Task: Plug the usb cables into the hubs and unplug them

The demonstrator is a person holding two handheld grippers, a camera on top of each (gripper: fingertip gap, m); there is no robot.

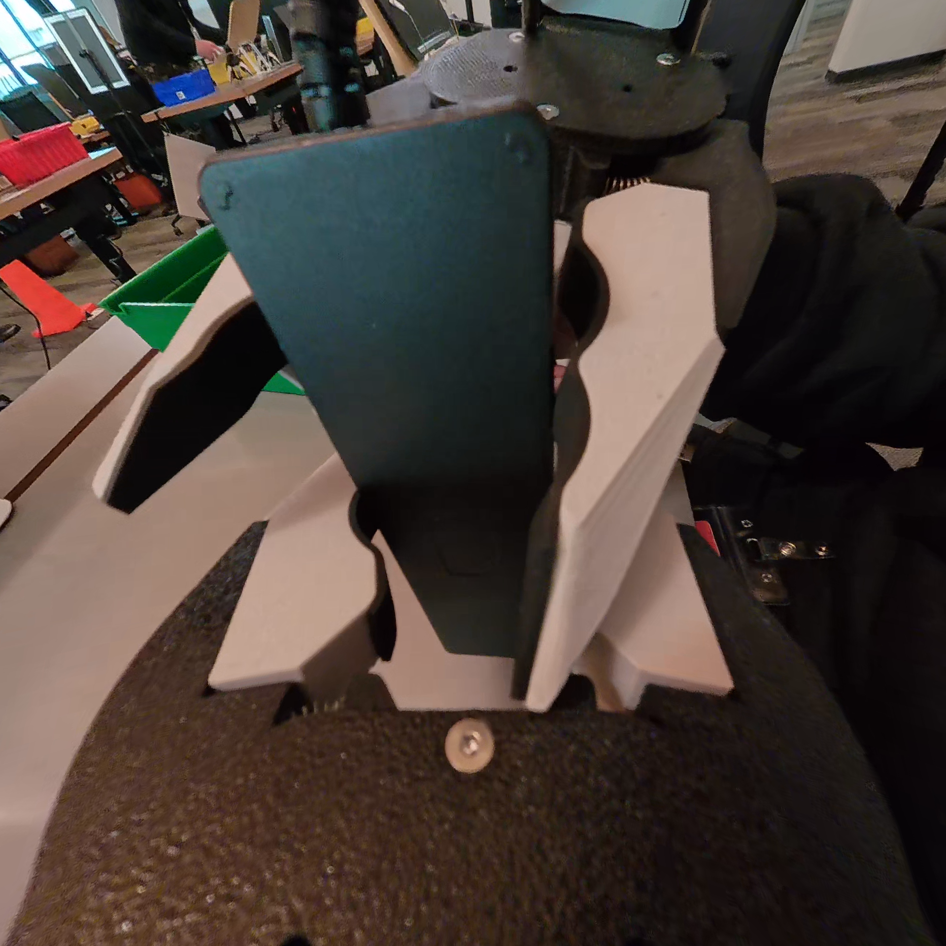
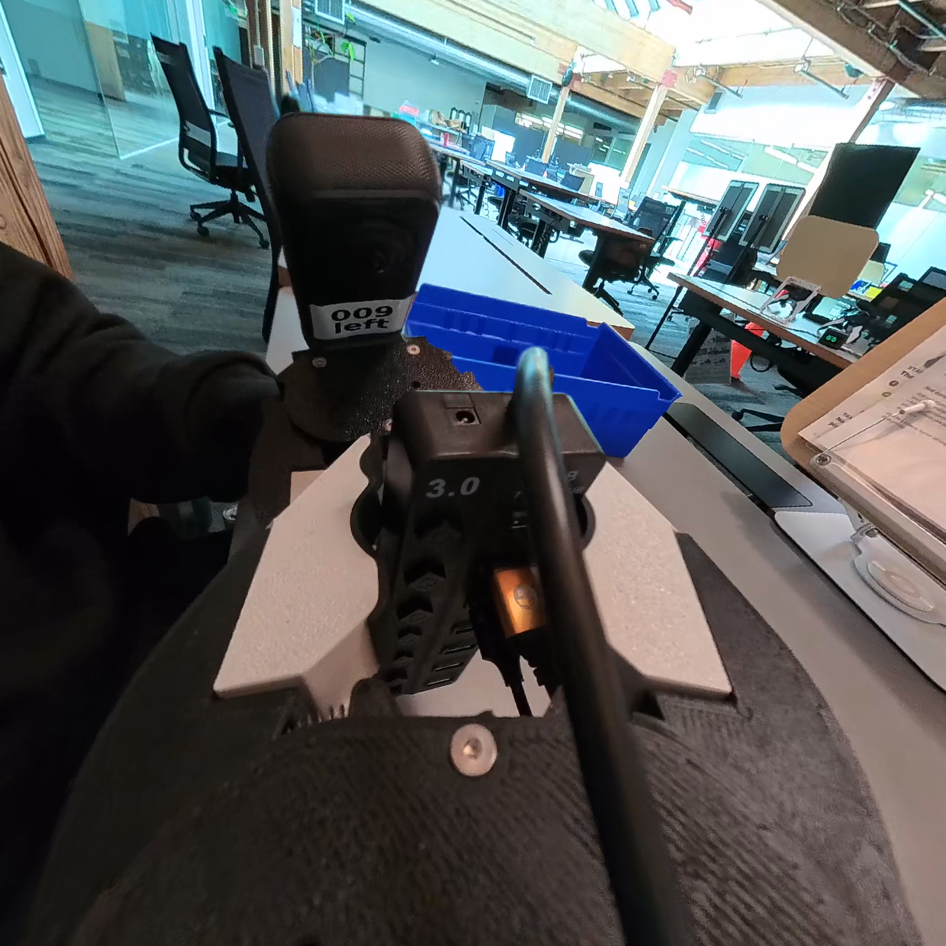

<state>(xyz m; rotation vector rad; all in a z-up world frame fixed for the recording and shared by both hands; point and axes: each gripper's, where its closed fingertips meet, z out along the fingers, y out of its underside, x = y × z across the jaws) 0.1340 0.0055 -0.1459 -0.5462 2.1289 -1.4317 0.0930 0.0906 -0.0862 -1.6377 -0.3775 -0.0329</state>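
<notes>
A black USB hub (image 2: 450, 486) stands off the table between my two grippers, which face each other. My right gripper (image 2: 486, 491) has its white fingers against the hub's two long edges and is shut on it. A copper-coloured USB plug (image 2: 517, 604) sits in one port. A thick black cable (image 2: 553, 537) arcs from the hub's far end towards the camera. In the left wrist view the hub's plain back (image 1: 399, 307) fills the middle. Its lower end lies between the spread fingers of my left gripper (image 1: 486, 537). A right gripper finger (image 1: 640, 409) hides that side's contact.
A blue bin (image 2: 563, 358) sits on the white table (image 2: 742, 486) behind the hub. A green bin (image 1: 169, 307) is at the table's far side. A board with papers (image 2: 870, 435) stands at the right. A dark-sleeved arm (image 2: 153, 409) holds the left gripper's body (image 2: 358, 230).
</notes>
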